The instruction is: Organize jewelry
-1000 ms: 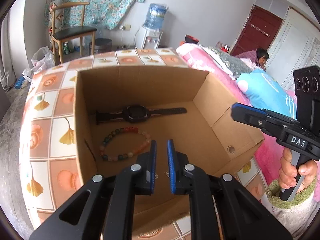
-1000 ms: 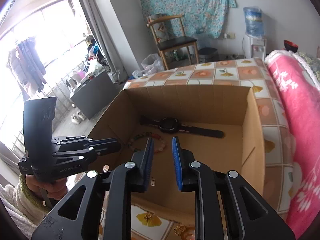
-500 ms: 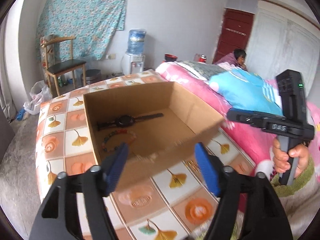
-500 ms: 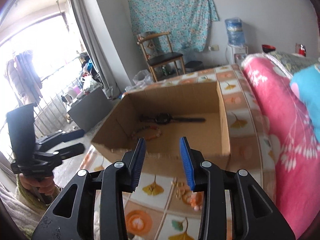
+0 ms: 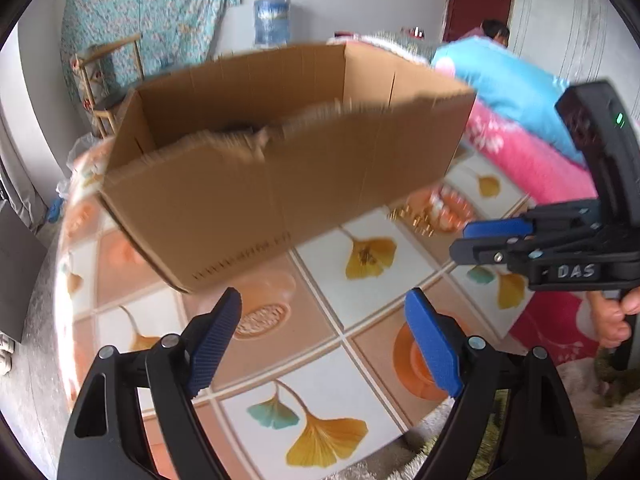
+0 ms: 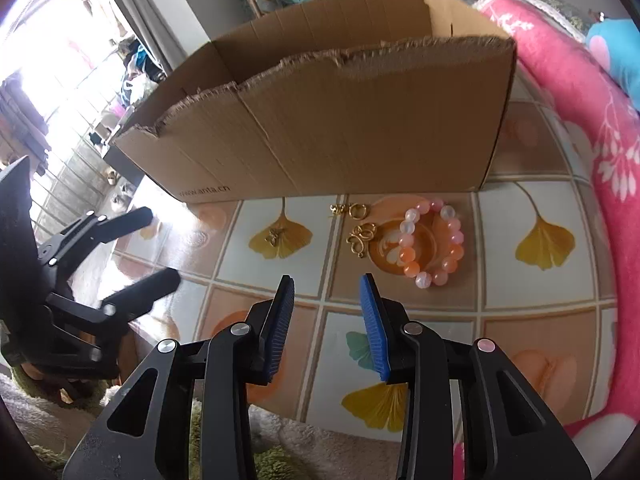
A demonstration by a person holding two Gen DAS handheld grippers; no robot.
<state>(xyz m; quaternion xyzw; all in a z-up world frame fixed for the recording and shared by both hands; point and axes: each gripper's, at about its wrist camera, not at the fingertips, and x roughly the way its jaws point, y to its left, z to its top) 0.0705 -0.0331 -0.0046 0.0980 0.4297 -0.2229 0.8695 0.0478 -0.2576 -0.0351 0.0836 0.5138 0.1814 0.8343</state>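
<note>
A pink and orange bead bracelet (image 6: pixel 434 242) lies on the tiled table in front of the cardboard box (image 6: pixel 340 120). Small gold pieces (image 6: pixel 360 236) lie just left of it, one more (image 6: pixel 276 236) farther left. In the left wrist view the gold pieces (image 5: pixel 412 216) and bracelet (image 5: pixel 444 208) show blurred by the box (image 5: pixel 280 184). My right gripper (image 6: pixel 326 312) is open and empty, above the table short of the jewelry. My left gripper (image 5: pixel 322 340) is wide open and empty, to the left. The box's inside is hidden.
The table (image 6: pixel 540 300) has a ginkgo-leaf tile pattern. A pink blanket (image 6: pixel 580 100) and blue pillow (image 5: pixel 512 84) lie on the bed to the right. A wooden chair (image 5: pixel 104 76) and water dispenser (image 5: pixel 272 20) stand at the far wall.
Both grippers have pulled back out of the box and down toward the table's near edge. Both have opened, the left one wide. The jewelry in front of the box has come into view.
</note>
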